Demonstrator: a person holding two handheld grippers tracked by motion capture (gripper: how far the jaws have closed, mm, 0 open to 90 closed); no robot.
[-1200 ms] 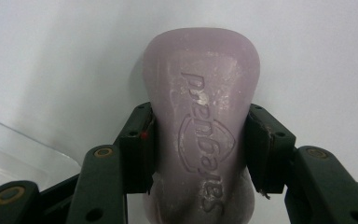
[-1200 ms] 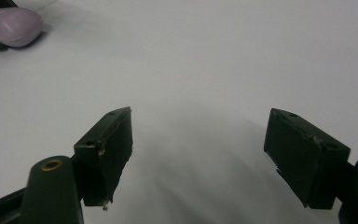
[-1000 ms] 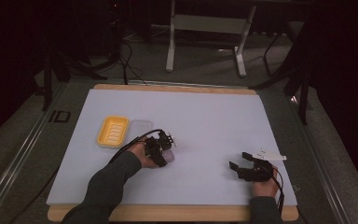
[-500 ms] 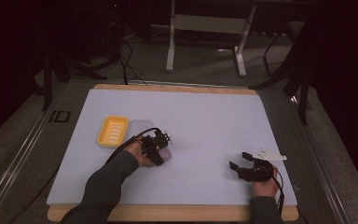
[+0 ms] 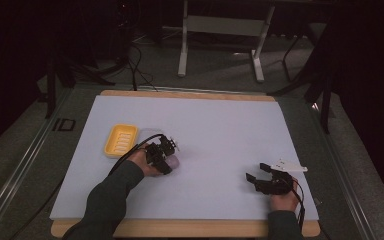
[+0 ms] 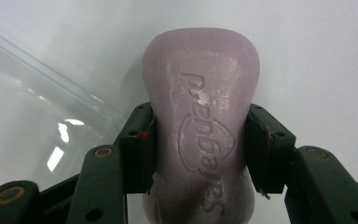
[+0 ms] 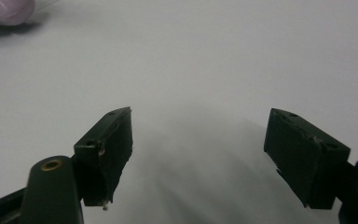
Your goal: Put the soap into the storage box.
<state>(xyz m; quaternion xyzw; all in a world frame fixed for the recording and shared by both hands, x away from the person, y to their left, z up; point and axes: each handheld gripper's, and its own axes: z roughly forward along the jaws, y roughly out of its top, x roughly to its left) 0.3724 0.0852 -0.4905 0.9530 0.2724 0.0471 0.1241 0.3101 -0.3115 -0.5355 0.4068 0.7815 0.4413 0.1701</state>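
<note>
A: Okay, change since the earlier frame?
B: Left tool [image 5: 169, 156] slid slightly nearer the yellow soap dish [image 5: 119, 140]; right tool [image 5: 259, 175] unmoved, jaws spread, nothing held.
A: Soap?
B: Lilac soap bar [image 6: 200, 126] clamped across its waist by left tool, low over the tabletop [image 5: 220, 130], long axis pointing straight ahead along the jaws.

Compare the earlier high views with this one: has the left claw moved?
Yes. The left claw, shut on the soap bar, has drifted slightly toward the yellow soap dish, narrowing the gap.
</note>
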